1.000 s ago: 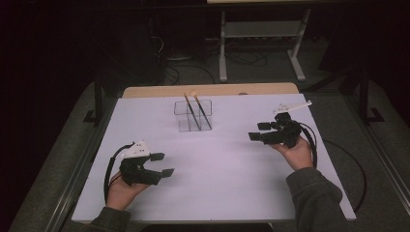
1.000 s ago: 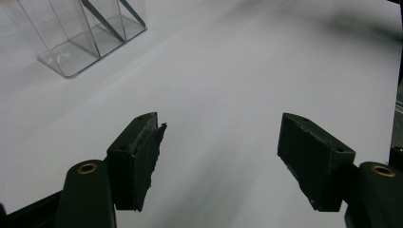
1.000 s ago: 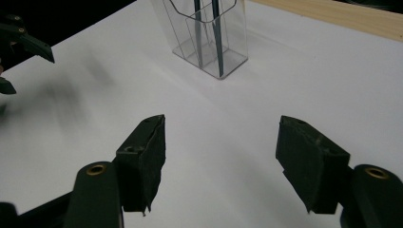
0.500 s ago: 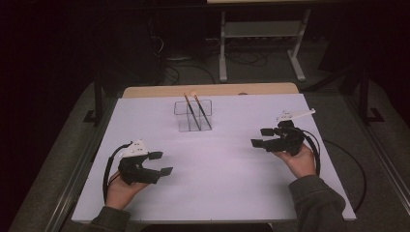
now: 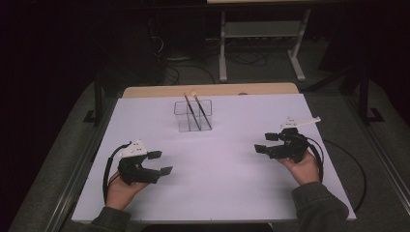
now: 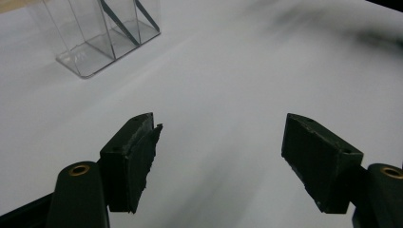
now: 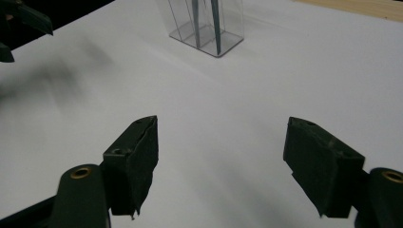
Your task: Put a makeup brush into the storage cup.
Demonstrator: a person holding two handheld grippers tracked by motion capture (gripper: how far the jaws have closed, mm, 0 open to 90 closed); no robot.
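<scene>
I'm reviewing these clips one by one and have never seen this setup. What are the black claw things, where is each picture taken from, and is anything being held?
A person sits at a table covered in white. Each hand holds a hand tool with two black jaws: the left gripper and the right gripper. No robot arm is involved.

The high view looks down from above the person's side. The other two pictures come from cameras riding on the grippers, looking out along their own jaws.

Toward the far side of the table stands a clear holder with two brushes leaning in it.

Nothing is held. The jaws of both grippers stand wide apart with bare table between them, and both have just been opening further.
</scene>
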